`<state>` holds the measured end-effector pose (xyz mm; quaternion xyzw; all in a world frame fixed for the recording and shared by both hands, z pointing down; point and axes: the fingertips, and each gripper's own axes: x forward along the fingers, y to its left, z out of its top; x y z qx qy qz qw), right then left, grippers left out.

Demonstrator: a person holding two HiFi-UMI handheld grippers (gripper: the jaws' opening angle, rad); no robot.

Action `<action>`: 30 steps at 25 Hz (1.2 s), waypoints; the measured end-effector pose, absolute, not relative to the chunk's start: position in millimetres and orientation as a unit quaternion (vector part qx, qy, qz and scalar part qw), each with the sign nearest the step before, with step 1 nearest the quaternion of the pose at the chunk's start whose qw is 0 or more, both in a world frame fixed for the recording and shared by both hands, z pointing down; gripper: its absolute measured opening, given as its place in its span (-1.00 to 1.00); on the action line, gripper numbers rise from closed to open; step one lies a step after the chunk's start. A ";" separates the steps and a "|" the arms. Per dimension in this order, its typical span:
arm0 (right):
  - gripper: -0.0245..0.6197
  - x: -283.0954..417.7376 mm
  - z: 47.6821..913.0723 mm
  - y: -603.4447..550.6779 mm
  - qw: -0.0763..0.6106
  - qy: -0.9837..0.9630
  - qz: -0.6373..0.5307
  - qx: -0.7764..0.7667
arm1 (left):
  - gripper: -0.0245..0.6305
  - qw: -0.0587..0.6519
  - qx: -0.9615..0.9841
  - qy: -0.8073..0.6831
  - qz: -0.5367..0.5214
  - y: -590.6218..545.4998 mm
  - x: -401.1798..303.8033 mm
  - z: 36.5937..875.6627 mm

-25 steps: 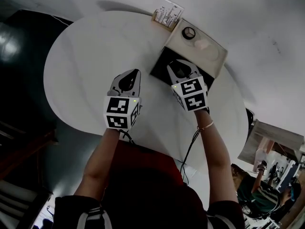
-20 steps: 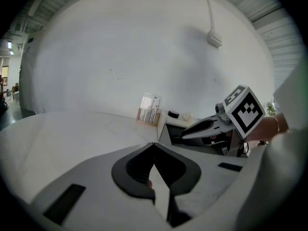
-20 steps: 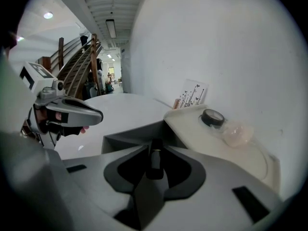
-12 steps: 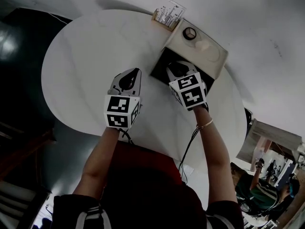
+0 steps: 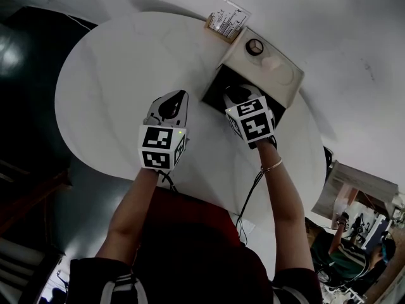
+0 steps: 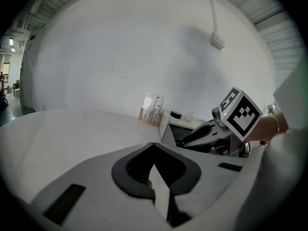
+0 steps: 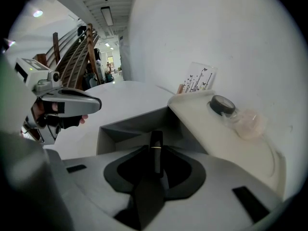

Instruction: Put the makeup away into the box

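My right gripper [image 7: 155, 163] is shut on a slim black makeup tube with a thin gold band [image 7: 155, 148]. The tube points down over the dark opening of the box [image 7: 126, 128]. From above, the right gripper [image 5: 239, 95] hangs over the box's inside [image 5: 215, 86], and the tube itself is hidden there. The box's cream lid [image 5: 283, 80] lies open behind it. My left gripper [image 5: 179, 100] hovers over the white table [image 5: 114, 68] to the left of the box, jaws meeting at the tip [image 6: 154, 144] with nothing between them.
A small black round jar [image 5: 254, 47] and a pale clear puff-like item [image 5: 271, 62] rest on the open lid. A wooden stand with a printed card [image 5: 226, 19] sits at the table's far edge beside the box. Dark floor surrounds the table.
My right gripper has tipped more steeply down over the box with the tube still in it. The left gripper has stayed where it was.
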<state>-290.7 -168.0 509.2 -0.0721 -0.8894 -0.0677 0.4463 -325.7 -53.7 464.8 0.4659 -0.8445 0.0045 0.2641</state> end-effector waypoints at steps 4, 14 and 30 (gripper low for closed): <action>-0.60 -289.7 511.2 -168.4 0.454 -0.886 -0.066 -0.070 | -0.86 0.263 0.466 -0.845 0.002 -53.0 -326.1 464.3; -0.60 -288.6 517.4 -168.8 0.472 -0.877 -0.058 -0.072 | -0.86 0.268 0.467 -0.842 0.002 -54.3 -325.7 466.0; -0.60 -287.7 516.9 -166.8 0.472 -0.876 -0.071 -0.075 | -0.86 0.274 0.466 -0.841 0.002 -52.5 -324.9 466.4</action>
